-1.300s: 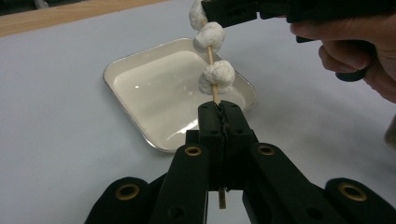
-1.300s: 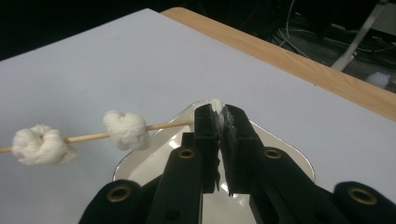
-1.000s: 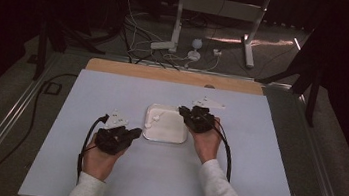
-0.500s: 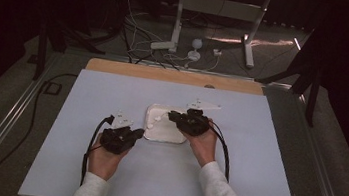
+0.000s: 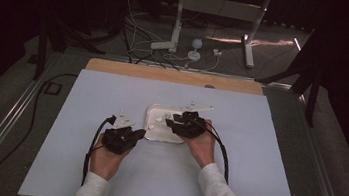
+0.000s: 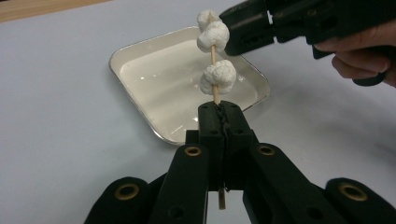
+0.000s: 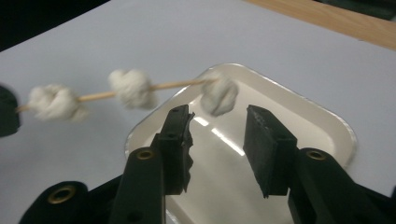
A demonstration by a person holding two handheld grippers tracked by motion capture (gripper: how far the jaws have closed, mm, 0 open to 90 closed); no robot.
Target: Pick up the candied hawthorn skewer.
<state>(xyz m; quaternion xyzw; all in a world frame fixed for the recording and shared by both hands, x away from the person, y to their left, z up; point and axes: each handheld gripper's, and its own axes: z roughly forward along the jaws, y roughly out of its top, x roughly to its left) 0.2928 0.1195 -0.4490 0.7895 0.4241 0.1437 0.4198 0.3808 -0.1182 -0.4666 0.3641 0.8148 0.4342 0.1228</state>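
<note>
White tabletop (image 5: pixel 87 97), wooden strip (image 5: pixel 175 75) along far edge. Left gripper (image 5: pixel 139 134) near-left of tray, jaws clamped on wooden skewer (image 6: pixel 215 95), near end of stick poking out behind pads. Three white marshmallows (image 6: pixel 218 77) threaded on skewer, held above white tray (image 5: pixel 153 113) at table centre. Right gripper (image 5: pixel 168 123) at tray's right side, jaws parted and just been opening; end marshmallow (image 7: pixel 218 95) just beyond tips, pads not pressing it.
</note>
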